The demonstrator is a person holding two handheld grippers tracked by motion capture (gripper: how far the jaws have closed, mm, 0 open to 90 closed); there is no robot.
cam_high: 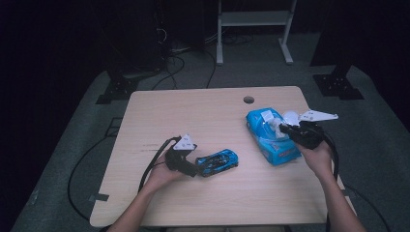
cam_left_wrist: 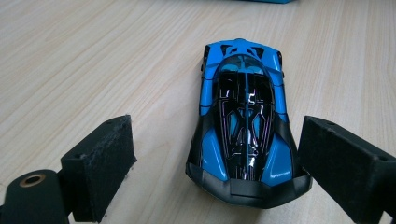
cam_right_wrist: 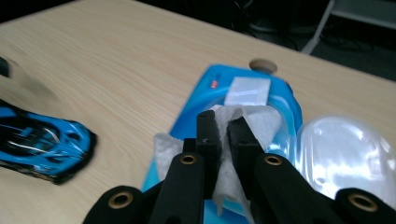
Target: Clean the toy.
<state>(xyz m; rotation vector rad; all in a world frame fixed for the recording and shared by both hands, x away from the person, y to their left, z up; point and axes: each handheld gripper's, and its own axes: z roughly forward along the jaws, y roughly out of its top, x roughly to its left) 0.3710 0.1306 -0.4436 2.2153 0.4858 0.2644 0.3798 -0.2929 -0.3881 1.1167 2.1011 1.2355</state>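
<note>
A blue and black toy car [cam_high: 217, 162] lies on the wooden table [cam_high: 193, 111], left of centre. My left gripper [cam_high: 192, 169] is at its left end, open. In the left gripper view the car's end [cam_left_wrist: 243, 126] sits between the two pads; the left pad is clear of it and the right pad is close beside it. A blue pack of wet wipes [cam_high: 270, 145] lies at the right, its clear lid [cam_right_wrist: 345, 149] flipped open. My right gripper [cam_right_wrist: 222, 121] is shut on a white wipe [cam_right_wrist: 261, 121] that sticks up out of the pack.
A round cable hole [cam_high: 248, 99] is in the table near the far edge, behind the pack. Cables [cam_high: 87, 164] trail on the grey floor at the left. A white stand [cam_high: 254, 29] is beyond the table.
</note>
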